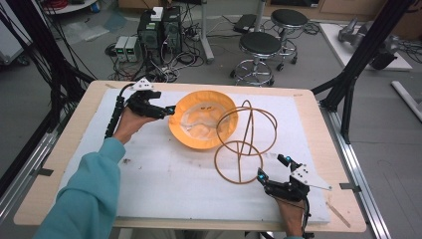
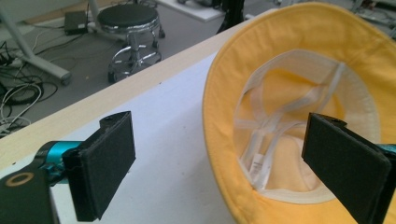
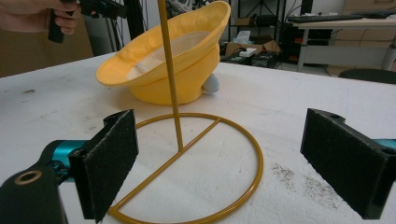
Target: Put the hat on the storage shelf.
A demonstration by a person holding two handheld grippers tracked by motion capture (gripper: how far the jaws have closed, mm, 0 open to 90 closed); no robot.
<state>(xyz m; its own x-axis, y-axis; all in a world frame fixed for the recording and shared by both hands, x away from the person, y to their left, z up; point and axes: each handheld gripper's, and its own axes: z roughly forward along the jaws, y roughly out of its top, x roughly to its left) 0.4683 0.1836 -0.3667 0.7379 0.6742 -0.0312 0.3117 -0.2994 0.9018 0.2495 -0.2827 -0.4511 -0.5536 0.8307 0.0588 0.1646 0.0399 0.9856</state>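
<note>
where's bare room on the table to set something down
The widest free patch is the white mat toward the person, between the sleeve and the right gripper. A smaller strip lies beyond the hat, by the far edge. The middle is crowded: hat, wire stand and left gripper sit close together.

- A lab or robotics workroom.
- Computer towers (image 1: pixel 160 31) amid tangled cables (image 1: pixel 174 62) on the grey floor at 12 o'clock.
- Round stools (image 1: pixel 260 45) at 1 o'clock.
- Black metal framing (image 1: pixel 366 47) beside the padded worktable (image 1: pixel 164 184), at 2 o'clock.
</note>
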